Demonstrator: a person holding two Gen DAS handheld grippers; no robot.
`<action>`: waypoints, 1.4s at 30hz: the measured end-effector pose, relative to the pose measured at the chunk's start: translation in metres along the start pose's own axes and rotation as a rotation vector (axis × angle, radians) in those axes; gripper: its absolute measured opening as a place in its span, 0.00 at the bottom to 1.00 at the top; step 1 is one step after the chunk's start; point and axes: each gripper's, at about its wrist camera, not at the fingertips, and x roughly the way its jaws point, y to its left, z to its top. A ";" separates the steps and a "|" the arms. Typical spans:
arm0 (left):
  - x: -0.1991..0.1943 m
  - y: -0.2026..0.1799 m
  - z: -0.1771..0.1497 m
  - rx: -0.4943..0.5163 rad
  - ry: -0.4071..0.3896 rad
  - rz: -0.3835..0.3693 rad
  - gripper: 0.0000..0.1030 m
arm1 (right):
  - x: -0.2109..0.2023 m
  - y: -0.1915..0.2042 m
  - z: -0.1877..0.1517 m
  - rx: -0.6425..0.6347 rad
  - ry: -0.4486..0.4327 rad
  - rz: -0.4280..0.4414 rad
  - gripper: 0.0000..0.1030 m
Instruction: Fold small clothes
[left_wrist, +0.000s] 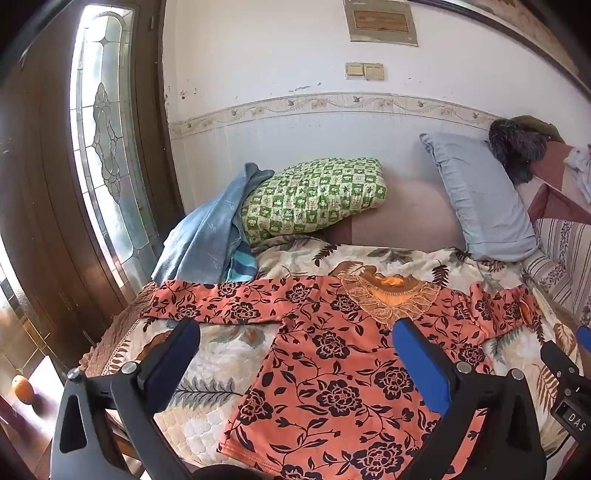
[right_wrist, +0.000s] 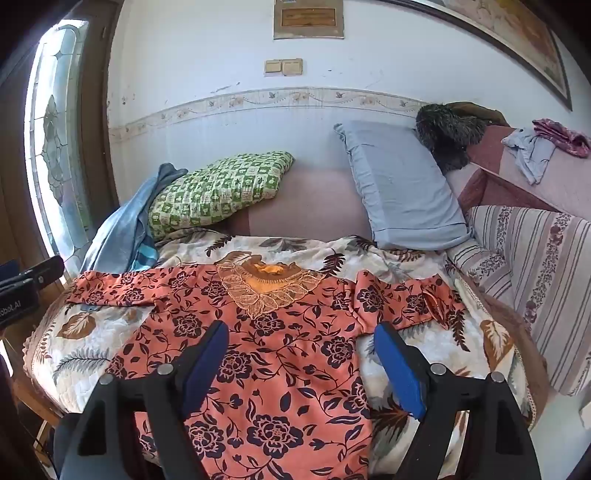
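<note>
An orange long-sleeved top with dark flowers lies flat and face up on a leaf-print quilt, its lace collar toward the wall and both sleeves spread out. My left gripper is open and empty above the top's left side. My right gripper is open and empty above its right side. The right gripper's edge also shows in the left wrist view. The left gripper's edge shows in the right wrist view.
A green checked pillow, a blue-grey pillow and a blue cloth lie by the wall. A striped sofa arm is at the right. A glass door is at the left.
</note>
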 end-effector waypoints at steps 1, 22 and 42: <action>0.000 0.001 0.000 -0.002 -0.001 -0.003 1.00 | 0.001 0.002 0.000 -0.019 0.005 -0.012 0.81; 0.003 0.001 0.000 0.022 0.009 0.019 1.00 | 0.002 0.006 0.002 -0.021 0.000 0.001 0.81; 0.005 0.006 -0.004 0.030 0.015 0.038 1.00 | 0.006 0.005 -0.003 -0.020 0.009 0.004 0.81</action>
